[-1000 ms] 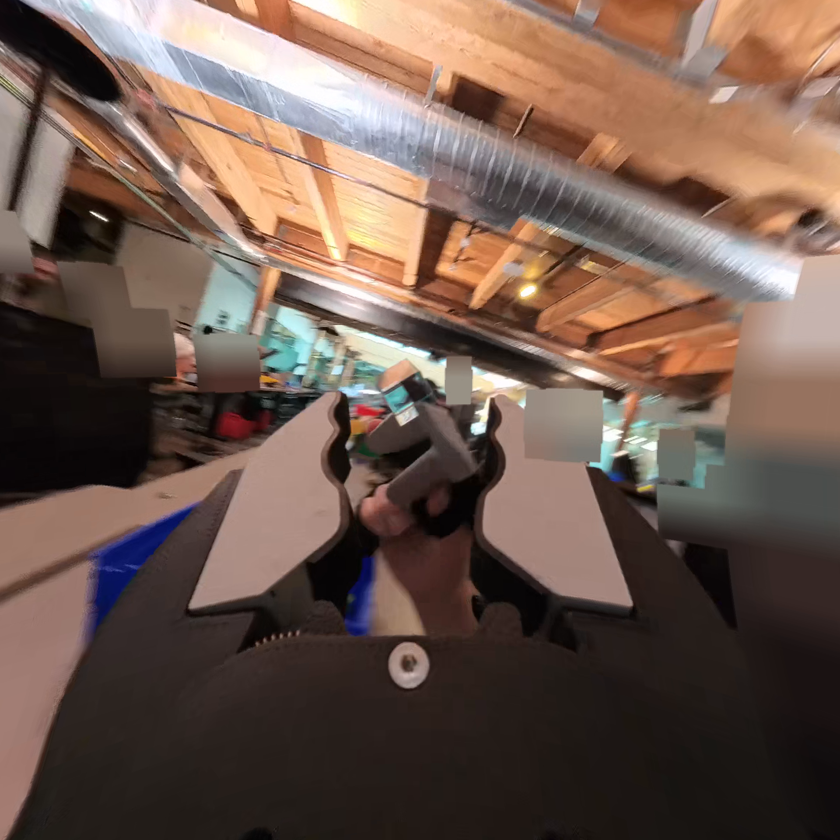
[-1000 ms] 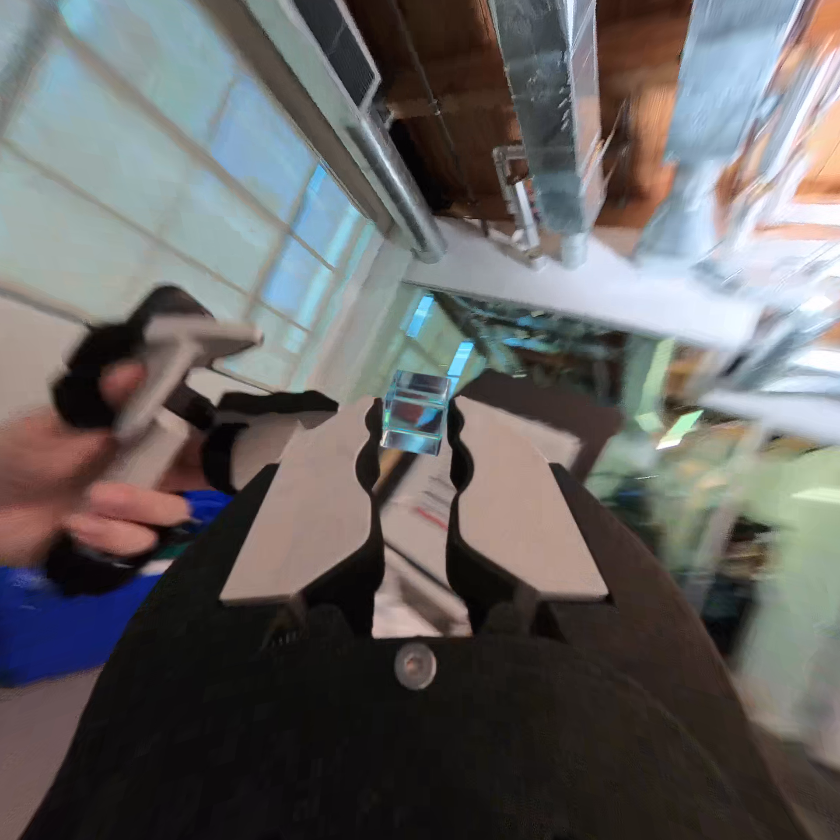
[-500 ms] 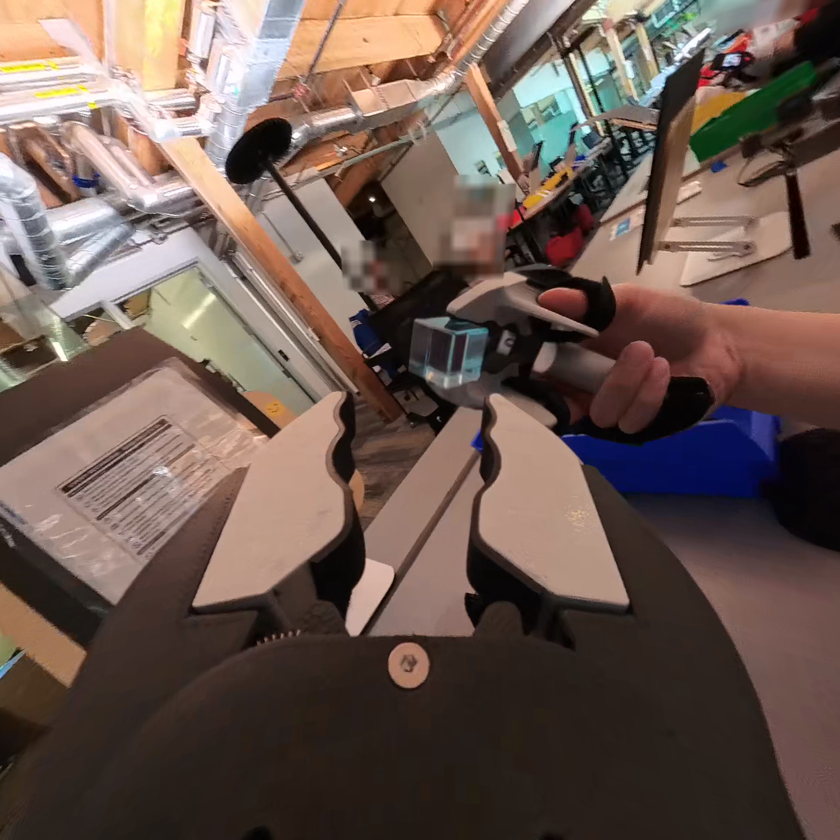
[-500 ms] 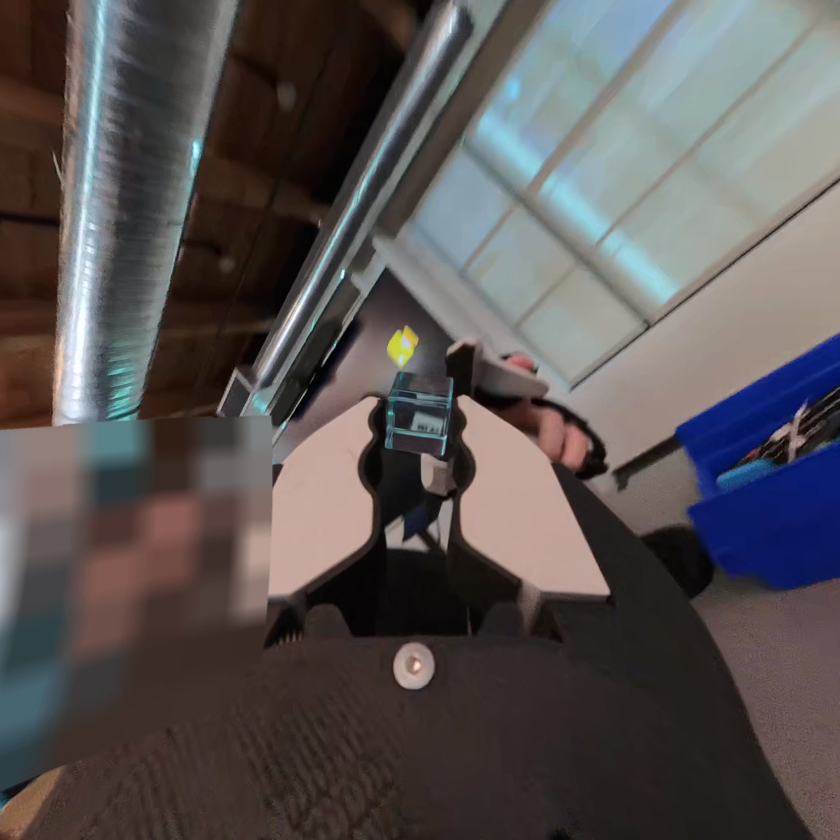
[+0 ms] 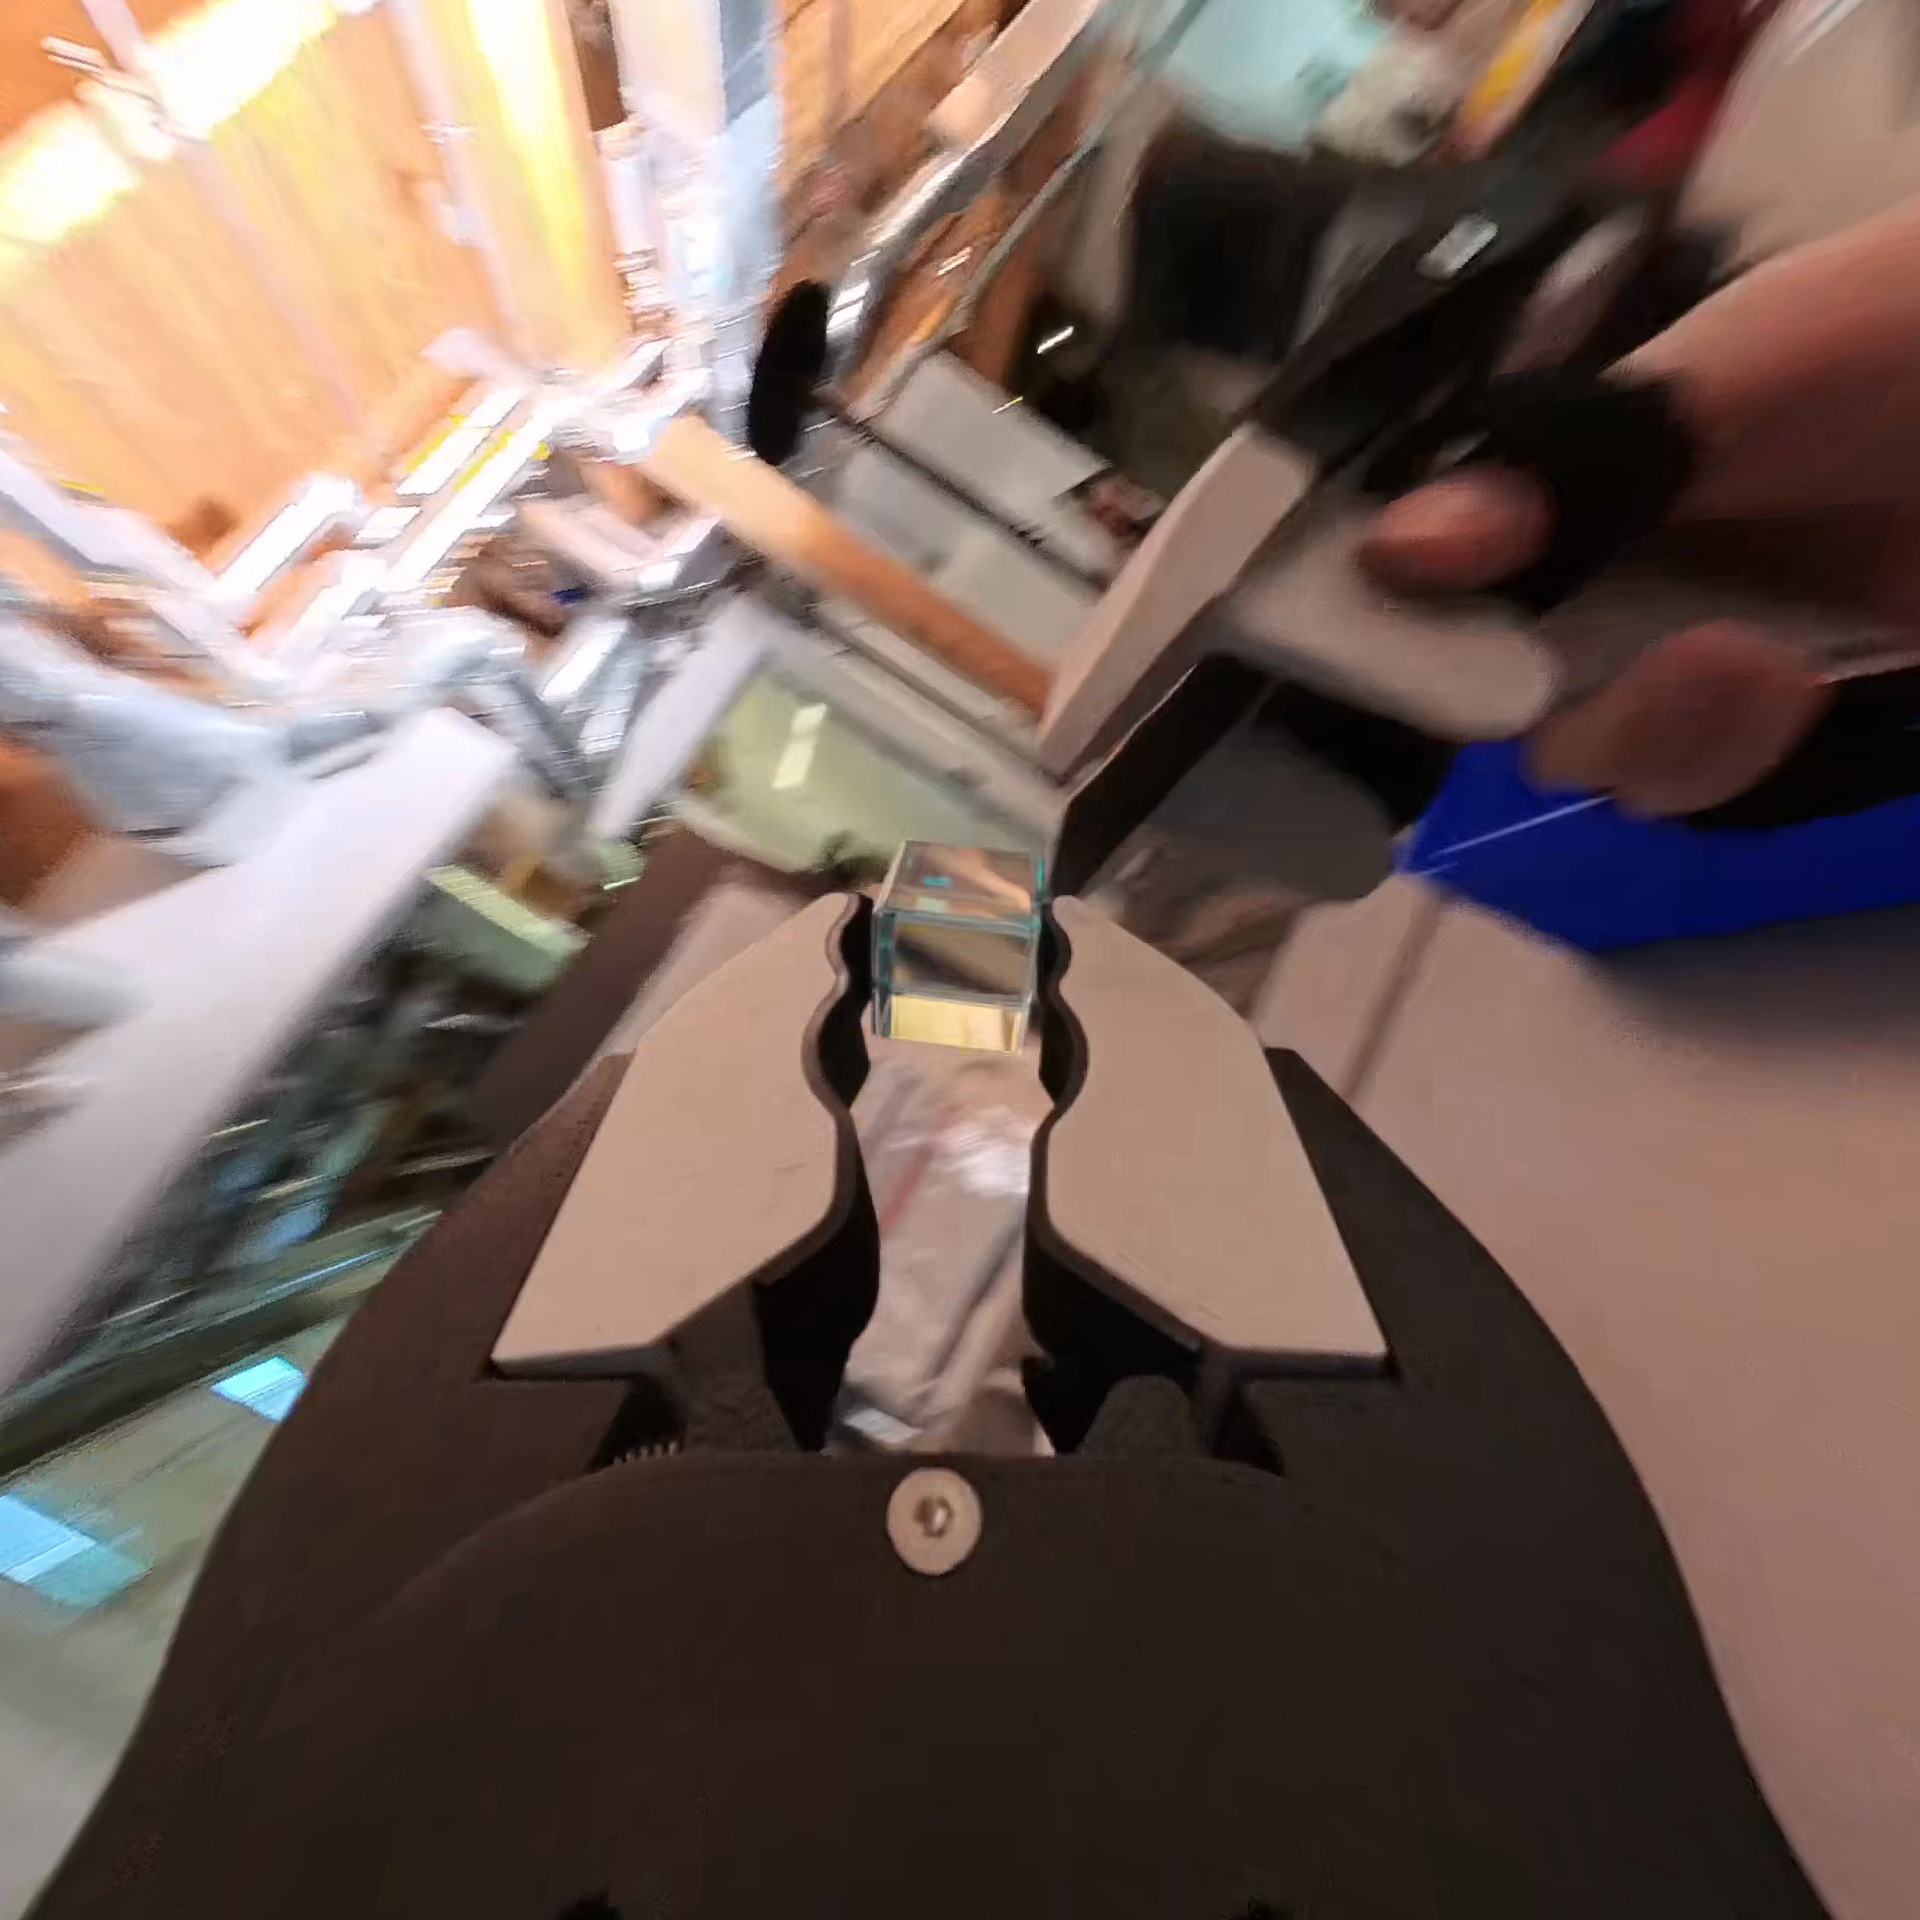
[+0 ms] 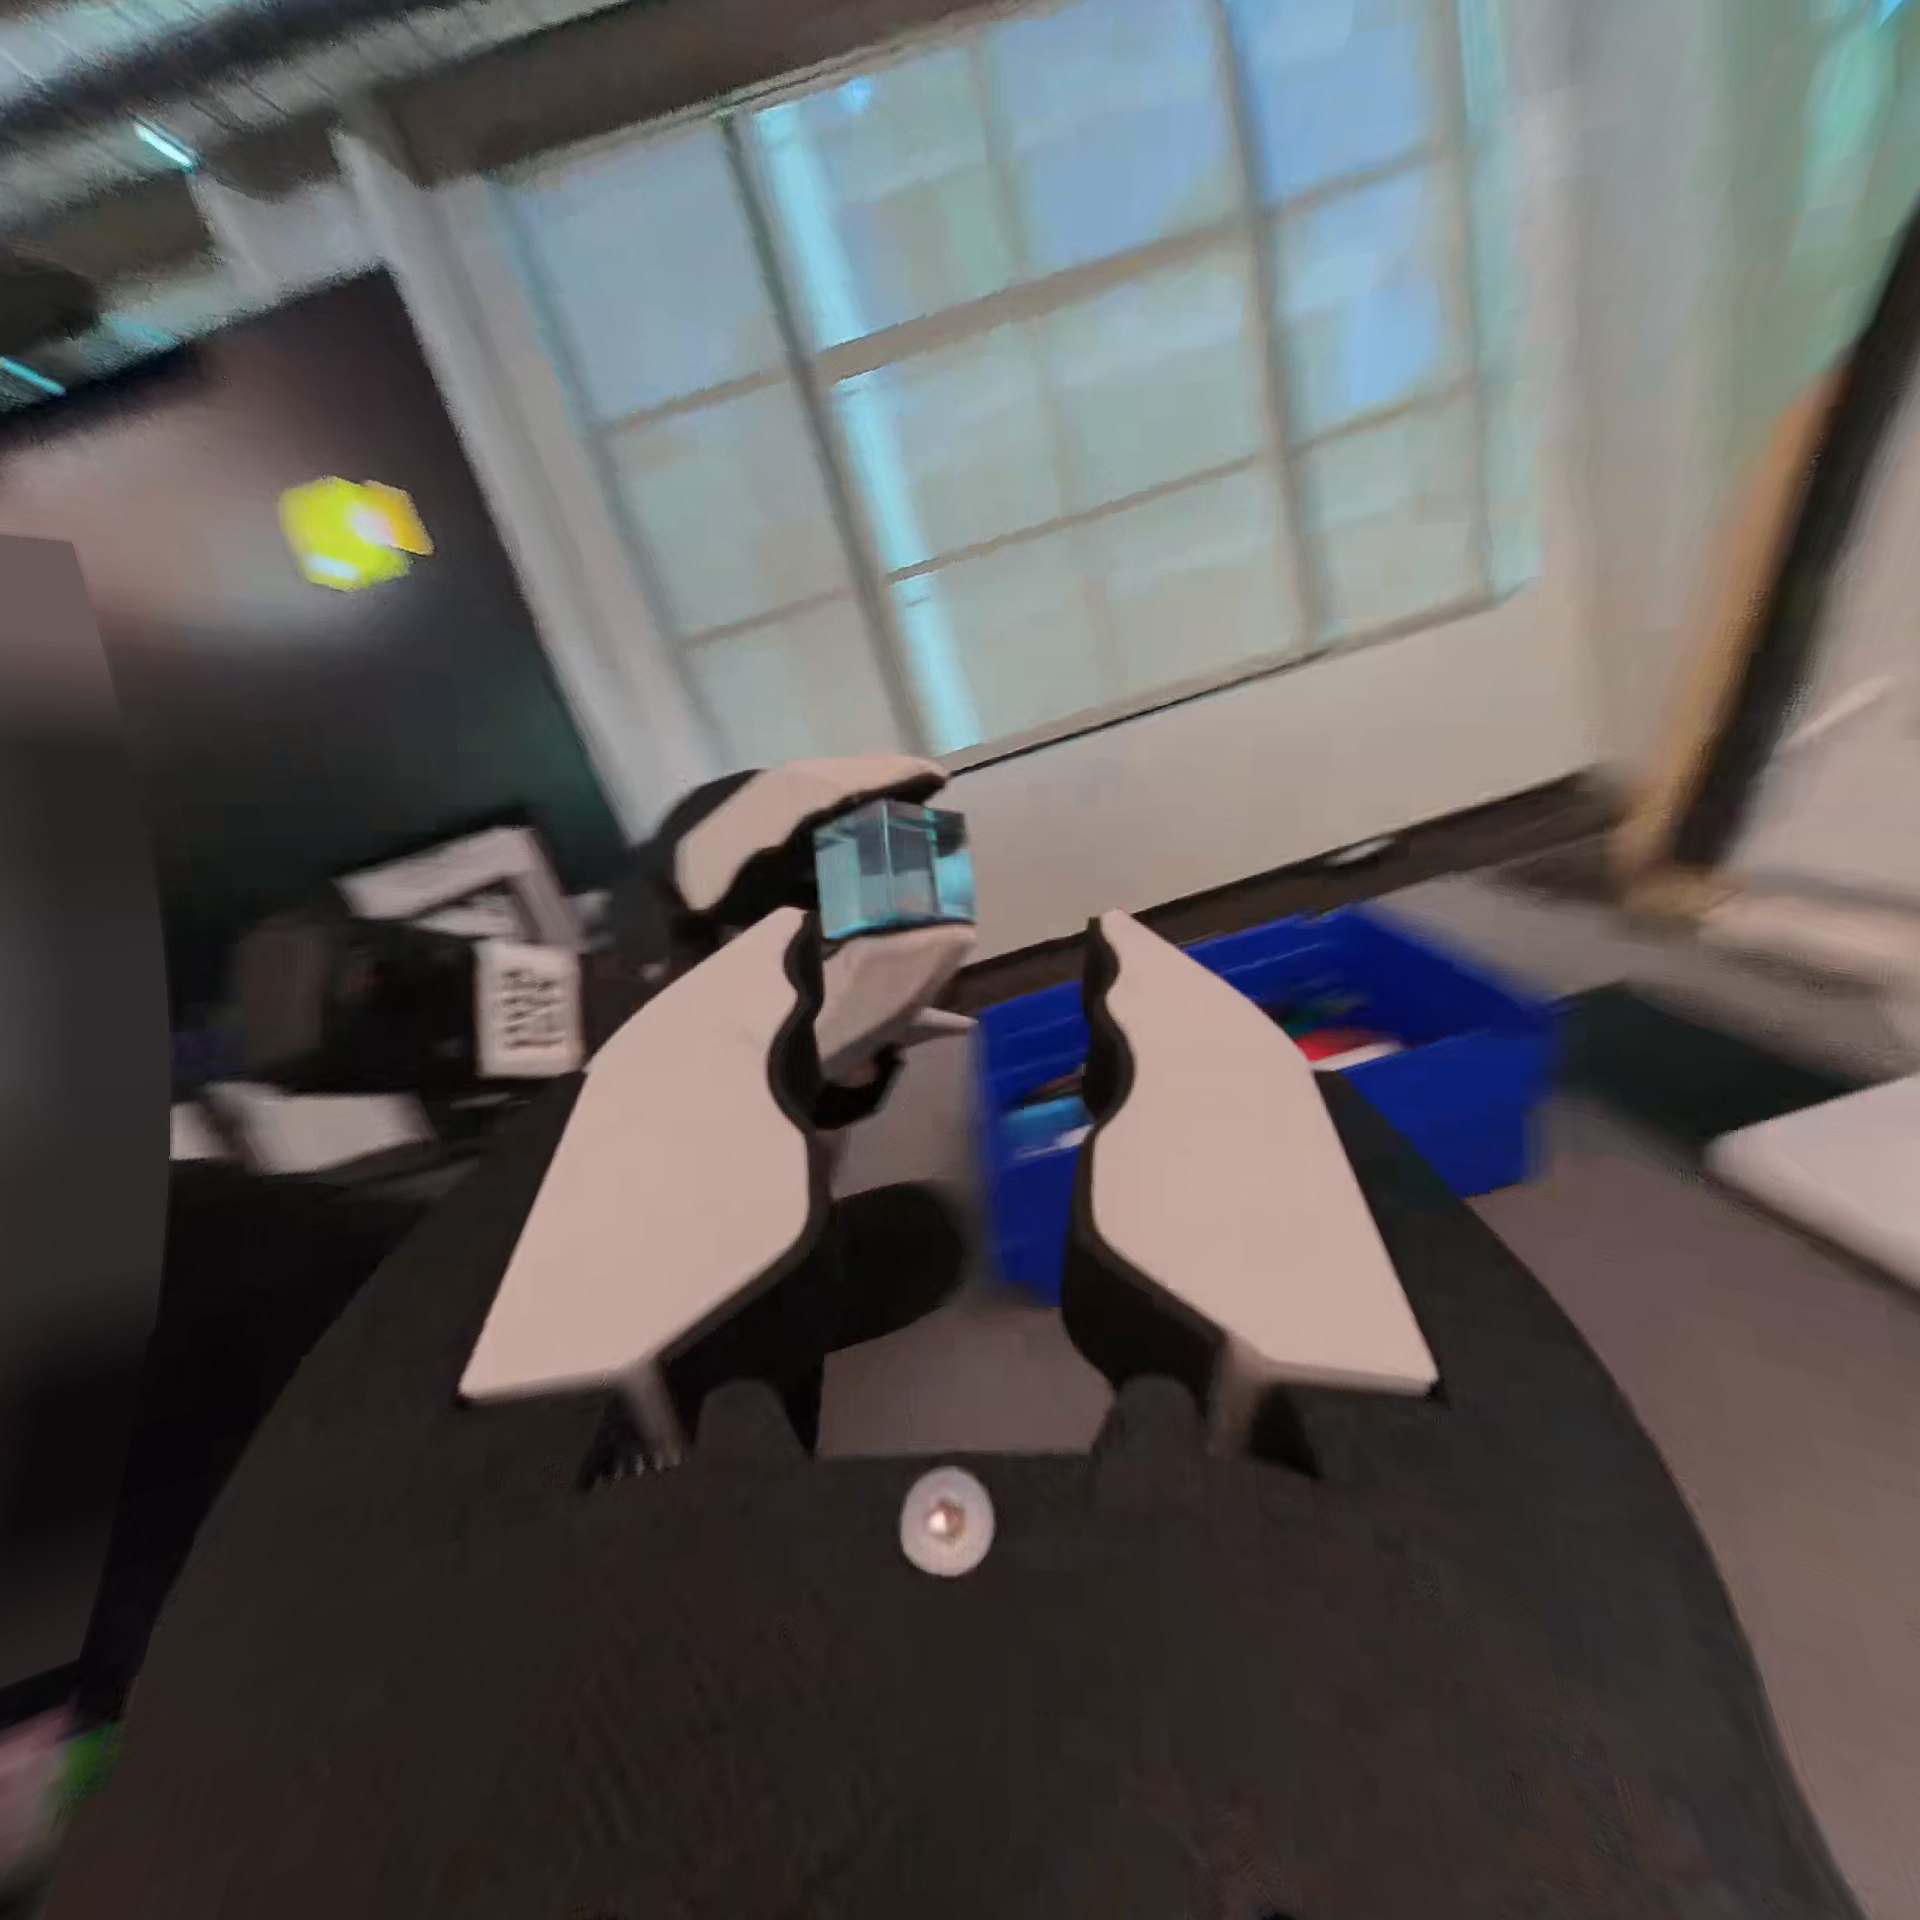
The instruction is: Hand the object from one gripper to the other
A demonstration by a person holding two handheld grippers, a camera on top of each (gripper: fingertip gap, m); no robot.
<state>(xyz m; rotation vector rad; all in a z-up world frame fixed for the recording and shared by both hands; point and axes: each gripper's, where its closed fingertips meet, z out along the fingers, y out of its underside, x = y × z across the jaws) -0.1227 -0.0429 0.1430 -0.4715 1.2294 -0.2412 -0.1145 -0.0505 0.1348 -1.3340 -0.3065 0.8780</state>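
Half a second on, the cube (image 5: pixel 956 951) has changed owners: it sat between the right gripper's tips and now sits between the left gripper's (image 5: pixel 954 961), whose jaws are clamped on its two side faces. It is clear glass with a blue-green edge tint and a pale yellow lower face, and it is held at the very tips of the fingers (image 5: pixel 727 1132), clear of any surface.

Seen from the left wrist, the right gripper (image 5: pixel 1153 665) is above and to the right of the cube, blurred by motion, with a person's hand (image 5: pixel 1621 582) wrapped round its handle. One grey finger of it ends just above and right of the cube, close to it, though whether the two touch cannot be told through the blur.

From the right wrist, the right gripper (image 6: pixel 951 966) stands wide apart with nothing between its fingers (image 6: pixel 1226 1174). The cube (image 6: pixel 896 871) shows just beyond and above its left fingertip, pinched in the left gripper (image 6: pixel 852 831), one grey finger above the cube and one below.

A blue bin (image 6: pixel 1403 1049) lies below and to the right of the cube in this view, with coloured items inside too blurred to name. A large paned window (image 6: pixel 1039 416) fills the wall above the cube. A blue bin (image 5: pixel 1662 862) also shows right of the cube in the left wrist view.
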